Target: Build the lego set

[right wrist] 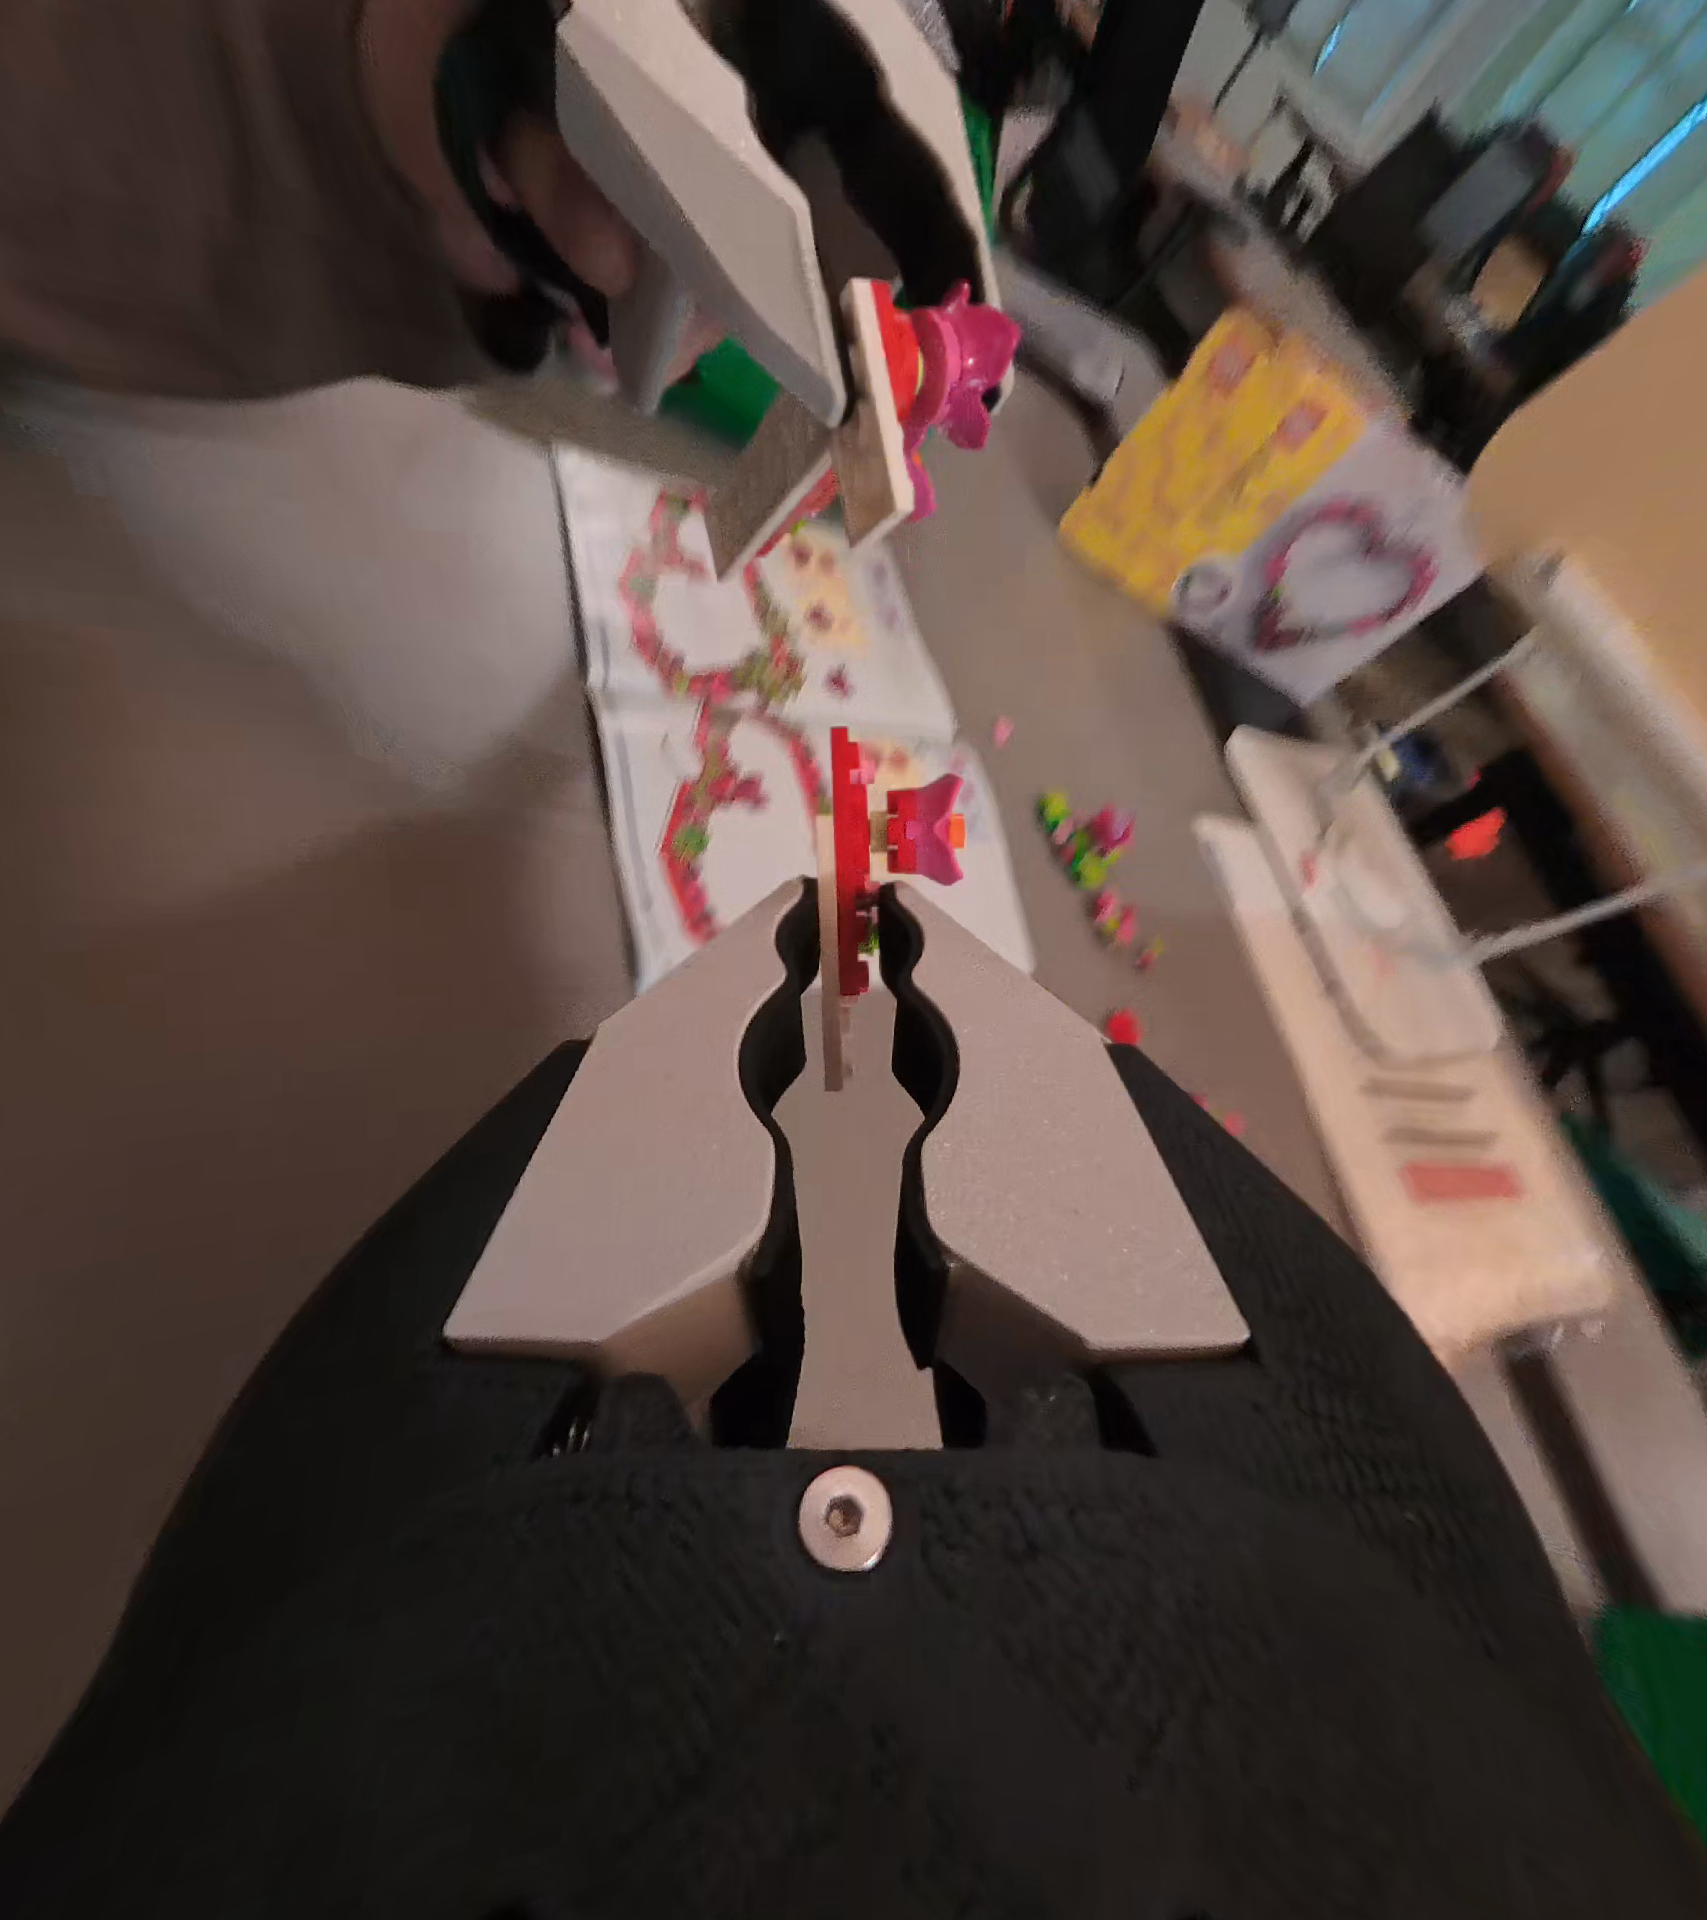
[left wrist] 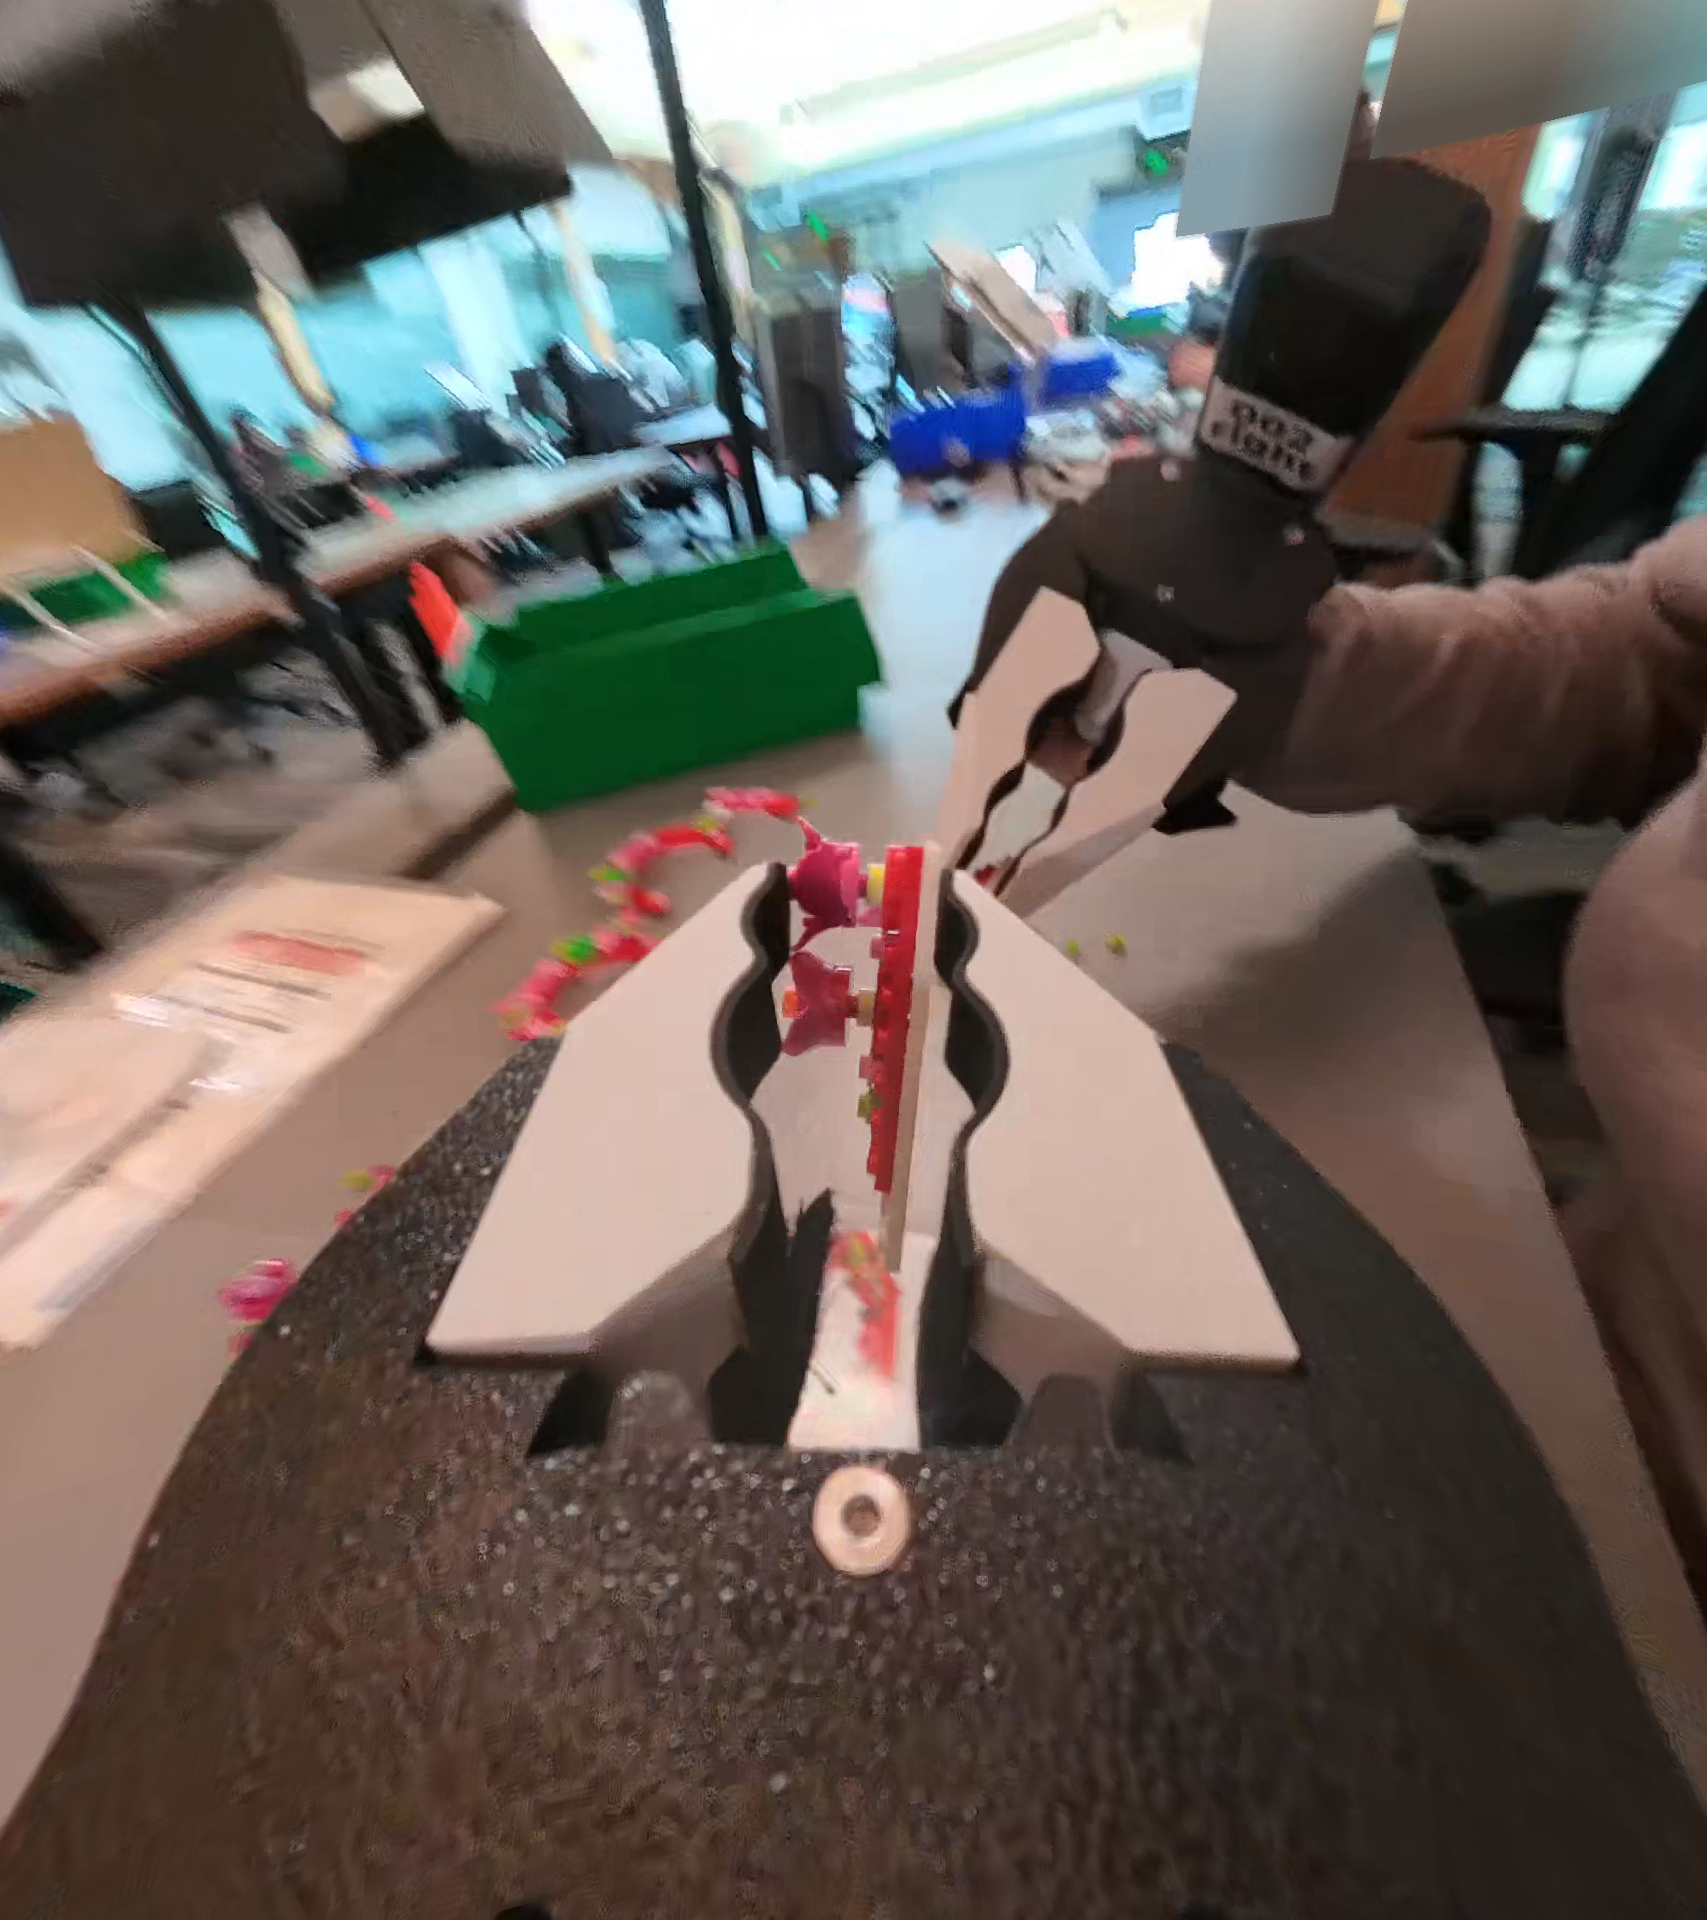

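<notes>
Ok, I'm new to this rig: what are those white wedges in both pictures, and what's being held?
Each picture comes from a camera mounted on a hand-held gripper, looking along its two white fingers. The left gripper is shut on a red lego strip with pink flowers. The right gripper is shut on a similar red and pink lego piece. Each gripper also shows farther off in the other's view. On the table lie an open instruction booklet, loose small pieces and the yellow set box. A green bin sits beyond.
</notes>
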`<control>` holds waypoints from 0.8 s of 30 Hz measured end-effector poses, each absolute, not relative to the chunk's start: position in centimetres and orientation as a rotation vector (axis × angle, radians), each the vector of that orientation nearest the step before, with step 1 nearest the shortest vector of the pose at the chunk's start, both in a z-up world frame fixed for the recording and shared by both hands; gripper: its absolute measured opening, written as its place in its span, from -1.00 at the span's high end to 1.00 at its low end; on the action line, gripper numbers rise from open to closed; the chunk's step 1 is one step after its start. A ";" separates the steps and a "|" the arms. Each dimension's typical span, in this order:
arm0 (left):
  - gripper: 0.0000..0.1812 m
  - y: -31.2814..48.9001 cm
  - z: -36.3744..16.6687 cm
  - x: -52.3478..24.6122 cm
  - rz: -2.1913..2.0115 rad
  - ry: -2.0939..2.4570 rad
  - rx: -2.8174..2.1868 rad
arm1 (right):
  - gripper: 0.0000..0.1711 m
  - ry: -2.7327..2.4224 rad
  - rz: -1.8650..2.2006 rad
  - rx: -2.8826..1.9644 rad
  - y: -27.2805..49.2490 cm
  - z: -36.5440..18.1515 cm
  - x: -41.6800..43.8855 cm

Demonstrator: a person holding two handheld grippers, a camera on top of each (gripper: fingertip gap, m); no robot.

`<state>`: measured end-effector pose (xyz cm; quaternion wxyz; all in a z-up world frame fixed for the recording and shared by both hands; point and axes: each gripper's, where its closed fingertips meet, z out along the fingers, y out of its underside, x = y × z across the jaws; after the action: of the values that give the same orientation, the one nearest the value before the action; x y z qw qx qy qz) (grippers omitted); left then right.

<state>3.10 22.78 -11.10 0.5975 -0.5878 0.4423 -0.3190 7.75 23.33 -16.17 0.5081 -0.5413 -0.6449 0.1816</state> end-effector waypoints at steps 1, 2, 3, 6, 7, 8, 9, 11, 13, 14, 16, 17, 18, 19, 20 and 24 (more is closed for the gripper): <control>0.72 22.8 -9.4 2.1 -0.686 0.984 -1.320 | 0.89 -1.553 0.438 -1.250 23.5 -14.5 6.8; 0.72 22.7 -7.8 1.3 -0.637 0.949 -1.279 | 0.89 -1.551 0.438 -1.196 23.6 -12.9 5.9; 0.73 22.5 -6.3 0.5 -0.599 0.929 -1.246 | 0.89 -1.547 0.437 -1.143 23.6 -11.3 5.0; 0.72 22.0 -2.3 -0.7 -0.521 0.961 -1.192 | 0.89 -1.502 0.423 -1.010 23.8 -6.6 3.0; 0.72 21.9 -1.1 -0.9 -0.496 0.993 -1.173 | 0.89 -1.473 0.431 -0.976 23.7 -5.0 2.6; 0.72 21.7 0.0 -0.9 -0.470 1.032 -1.154 | 0.90 -1.442 0.443 -0.943 23.7 -3.6 2.3; 0.72 21.5 0.8 -0.8 -0.447 1.075 -1.135 | 0.89 -1.411 0.454 -0.915 23.6 -2.4 2.2; 0.72 21.2 1.9 -0.5 -0.389 1.154 -1.097 | 0.90 -1.356 0.471 -0.868 23.2 -0.9 2.2; 0.72 21.2 2.1 -0.2 -0.342 1.228 -1.076 | 0.89 -1.333 0.481 -0.829 22.8 -0.1 2.2; 0.72 21.2 2.1 0.0 -0.325 1.250 -1.059 | 0.89 -1.342 0.471 -0.823 22.6 -0.1 2.1; 0.72 21.3 1.7 0.4 -0.332 1.290 -1.046 | 0.89 -1.360 0.432 -0.814 22.6 -0.3 2.3; 0.72 21.2 1.5 0.6 -0.341 1.309 -1.030 | 0.90 -1.372 0.414 -0.816 22.6 -0.5 2.5; 0.72 21.1 1.3 0.8 -0.348 1.325 -1.012 | 0.89 -1.382 0.402 -0.817 22.6 -0.6 2.6; 0.72 21.0 1.1 1.0 -0.364 1.337 -0.993 | 0.89 -1.395 0.400 -0.818 22.5 -0.7 2.8; 0.72 20.9 1.1 1.2 -0.385 1.342 -0.972 | 0.89 -1.410 0.403 -0.818 22.4 -0.8 3.0; 0.72 20.7 0.5 1.9 -0.459 1.371 -0.926 | 0.90 -1.458 0.393 -0.824 21.9 -1.2 3.6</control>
<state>1.87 20.72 0.55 0.6535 -0.4083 0.6044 -0.2024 3.64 21.93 -1.20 0.6524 -0.3630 -0.6424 0.1730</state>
